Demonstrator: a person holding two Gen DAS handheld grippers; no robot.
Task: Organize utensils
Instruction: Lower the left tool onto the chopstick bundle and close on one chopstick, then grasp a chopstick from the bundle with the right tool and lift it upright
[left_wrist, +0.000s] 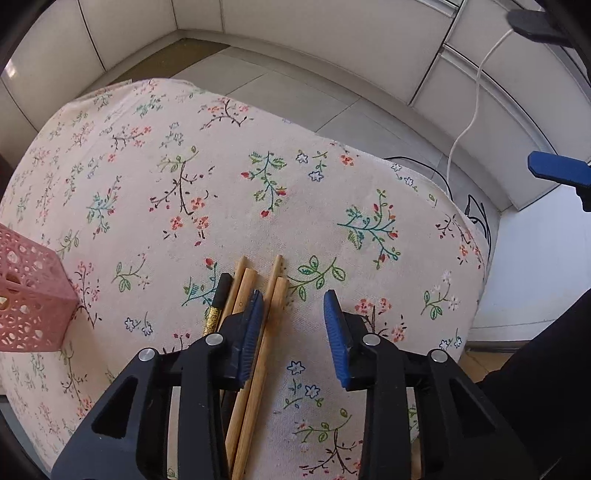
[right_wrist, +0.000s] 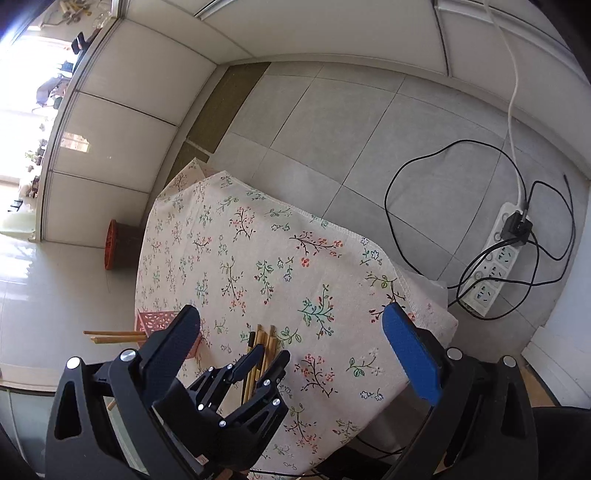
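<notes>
Several wooden chopsticks (left_wrist: 275, 291) and one black chopstick with a gold band (left_wrist: 218, 302) lie bunched on the floral tablecloth (left_wrist: 221, 177). My left gripper (left_wrist: 295, 325) points down over them. Its left pad rests over the bundle, and two of the sticks lie between the jaws beside that pad. The right pad stands clear of them, so nothing is clamped. In the right wrist view the left gripper (right_wrist: 267, 360) hovers at the chopsticks (right_wrist: 264, 334). My right gripper (right_wrist: 295, 343) stands wide open above the table, holding nothing. A pink perforated holder (left_wrist: 29, 295) (right_wrist: 155, 321) sits at the left, with chopsticks (right_wrist: 114, 336) sticking out of it.
The cloth-covered table drops off at its right edge (left_wrist: 476, 258). On the tiled floor lie a power strip (right_wrist: 498, 266) with black cables (right_wrist: 391, 184) and a red-rimmed object (right_wrist: 110, 243). A person's dark clothing (left_wrist: 546, 369) is at the lower right.
</notes>
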